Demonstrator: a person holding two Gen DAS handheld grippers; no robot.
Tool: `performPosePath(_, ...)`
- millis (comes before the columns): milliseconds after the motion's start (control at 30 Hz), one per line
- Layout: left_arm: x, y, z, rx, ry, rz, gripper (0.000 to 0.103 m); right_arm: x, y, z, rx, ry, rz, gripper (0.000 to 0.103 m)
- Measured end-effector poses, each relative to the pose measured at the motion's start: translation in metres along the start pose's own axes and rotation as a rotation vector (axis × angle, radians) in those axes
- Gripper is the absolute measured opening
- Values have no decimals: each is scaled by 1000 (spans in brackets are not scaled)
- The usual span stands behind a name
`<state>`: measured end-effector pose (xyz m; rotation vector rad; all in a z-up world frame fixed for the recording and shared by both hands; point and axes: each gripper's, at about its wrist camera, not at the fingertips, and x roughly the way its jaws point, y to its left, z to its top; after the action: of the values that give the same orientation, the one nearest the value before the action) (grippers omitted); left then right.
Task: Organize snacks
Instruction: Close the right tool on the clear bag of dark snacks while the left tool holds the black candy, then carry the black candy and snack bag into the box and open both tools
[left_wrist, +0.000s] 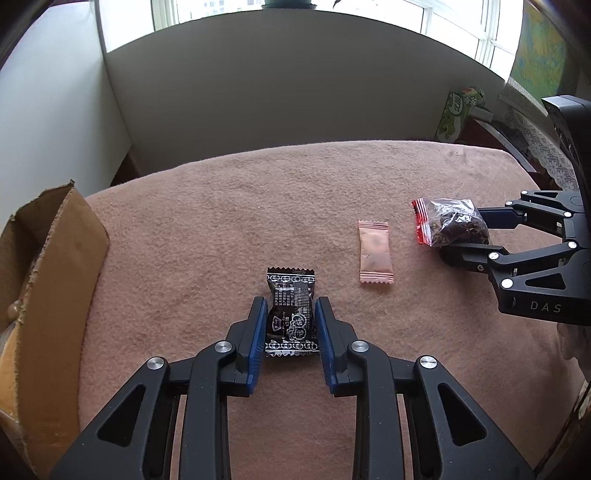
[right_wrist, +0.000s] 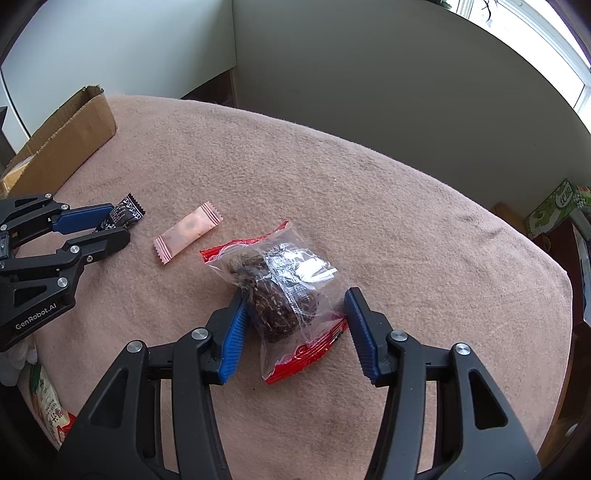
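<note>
A black candy wrapper (left_wrist: 291, 314) lies on the pink cloth between the pads of my left gripper (left_wrist: 291, 308); the blue pads touch or nearly touch its sides. It also shows in the right wrist view (right_wrist: 123, 216). A clear bag with red ends holding a dark snack (right_wrist: 280, 295) lies between the pads of my right gripper (right_wrist: 295, 306), which is open; the left pad touches the bag, the right pad stands apart. The bag also shows in the left wrist view (left_wrist: 448, 221). A pink sachet (left_wrist: 375, 253) lies between the two snacks and also shows in the right wrist view (right_wrist: 188, 232).
An open cardboard box (left_wrist: 51, 258) stands at the table's left edge, also visible in the right wrist view (right_wrist: 66, 140). A green carton (left_wrist: 458, 114) sits beyond the far right edge. A snack packet (right_wrist: 48, 410) lies at the near left edge.
</note>
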<state>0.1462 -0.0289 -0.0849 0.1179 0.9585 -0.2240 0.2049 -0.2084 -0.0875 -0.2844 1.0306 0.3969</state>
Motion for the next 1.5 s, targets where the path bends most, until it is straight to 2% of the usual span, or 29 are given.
performPosePath(133,-1,1,-1,-7,-2,11,24,-1,10,-2,3,-15,-15,52)
performPosePath(267,-8,11,-4,-56,-9,9,24,-17,12,-7,23,-61,-18,50)
performPosePath(467,-47,26,-5,-112,-99,7,24,-49,21,-4,18,-125,-4,50)
performPosePath(667,-80,47,-7,-163,-143,-26,24,-81,53,14,-27,-183,29,50)
performPosePath(867,-116,79,-17,-180,-173,18,24,-96,102,43,-71,-216,107,50)
performPosePath(1133,-154,145,-34,-222,-184,139,24,-97,180,87,-123,-228,200,50)
performPosePath(1333,-160,186,-47,-272,-159,188,24,-79,227,110,-145,-207,218,50)
performPosePath(1500,-155,210,-52,-313,-136,207,24,-62,249,123,-145,-173,241,51)
